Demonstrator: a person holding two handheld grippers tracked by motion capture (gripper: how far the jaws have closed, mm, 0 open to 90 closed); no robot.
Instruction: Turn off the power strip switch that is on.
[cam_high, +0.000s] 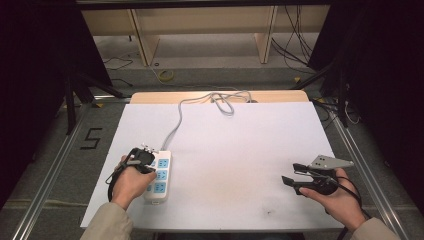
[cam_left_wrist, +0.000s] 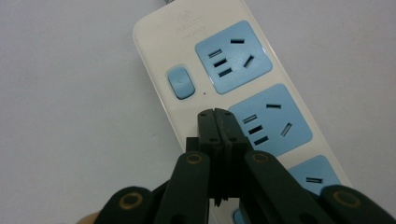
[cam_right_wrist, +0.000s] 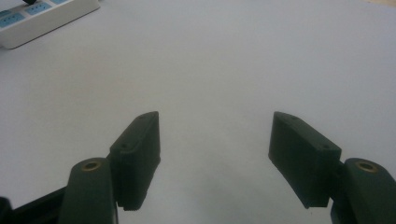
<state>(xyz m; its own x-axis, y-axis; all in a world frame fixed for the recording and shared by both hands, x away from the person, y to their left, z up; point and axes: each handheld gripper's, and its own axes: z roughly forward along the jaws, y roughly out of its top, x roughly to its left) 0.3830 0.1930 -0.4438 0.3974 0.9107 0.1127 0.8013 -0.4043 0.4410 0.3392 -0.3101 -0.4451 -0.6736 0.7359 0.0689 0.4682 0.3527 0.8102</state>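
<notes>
A white power strip (cam_high: 159, 178) with blue sockets is lying near the left, near edge of a white table (cam_high: 235, 160), its grey cord (cam_high: 178, 120) running toward the far edge. The left gripper (cam_left_wrist: 215, 113) is hovering over the strip with jaws pressed together, tips just below the blue switch (cam_left_wrist: 180, 82). The right gripper (cam_high: 290, 172), well apart at the right, is gaping wide, holding nothing.

A fixed camera looks down across the white table (cam_high: 240, 150) from the near side. Gripper cameras sit low and close; all share the power strip (cam_left_wrist: 196, 51).
</notes>
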